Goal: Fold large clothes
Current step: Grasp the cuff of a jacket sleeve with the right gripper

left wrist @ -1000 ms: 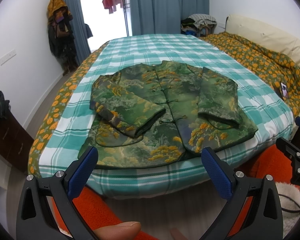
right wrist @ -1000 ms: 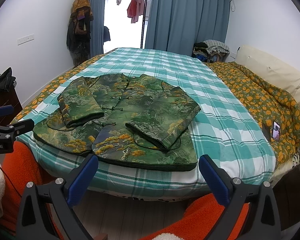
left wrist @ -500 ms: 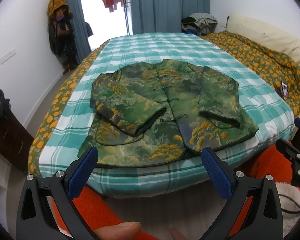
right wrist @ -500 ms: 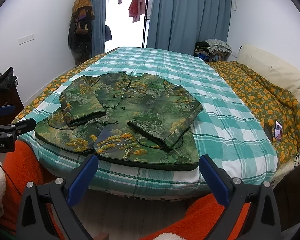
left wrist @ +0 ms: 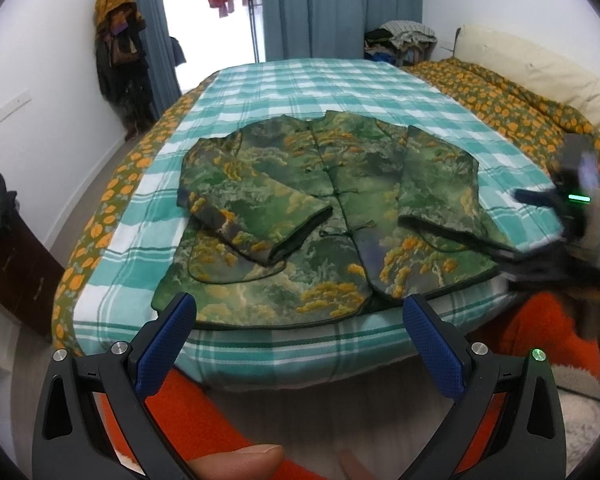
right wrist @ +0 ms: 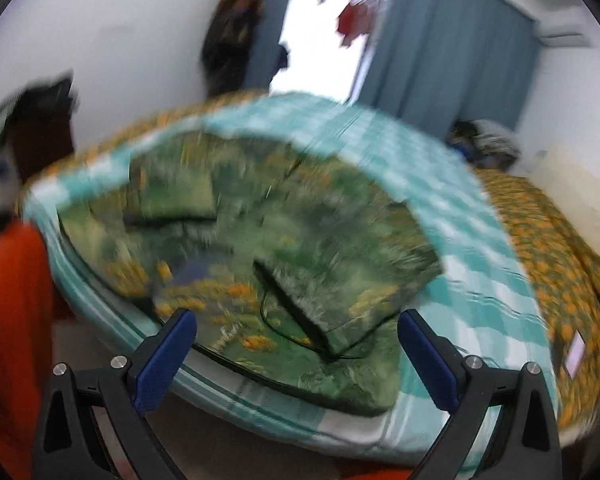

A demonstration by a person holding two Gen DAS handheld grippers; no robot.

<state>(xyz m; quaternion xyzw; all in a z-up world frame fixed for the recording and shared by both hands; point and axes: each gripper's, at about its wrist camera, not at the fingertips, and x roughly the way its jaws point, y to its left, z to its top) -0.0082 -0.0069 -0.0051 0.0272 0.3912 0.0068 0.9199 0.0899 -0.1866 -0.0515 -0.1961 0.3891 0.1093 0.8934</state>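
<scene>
Both grippers, left [left wrist: 296, 322] and right [right wrist: 296, 338], are hanging spread and empty off the bed's [left wrist: 260, 354] near edge, where one green jacket [left wrist: 320, 216] is lying, two sleeves folded in.

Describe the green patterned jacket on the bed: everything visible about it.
The green jacket with yellow-orange tree print looks padded and brocade-like, with dark piping and knot buttons down the closed front. It lies flat, face up, on the teal checked bedspread, hem at the near edge. Both sleeves are folded across the front. Neither gripper touches it.
</scene>
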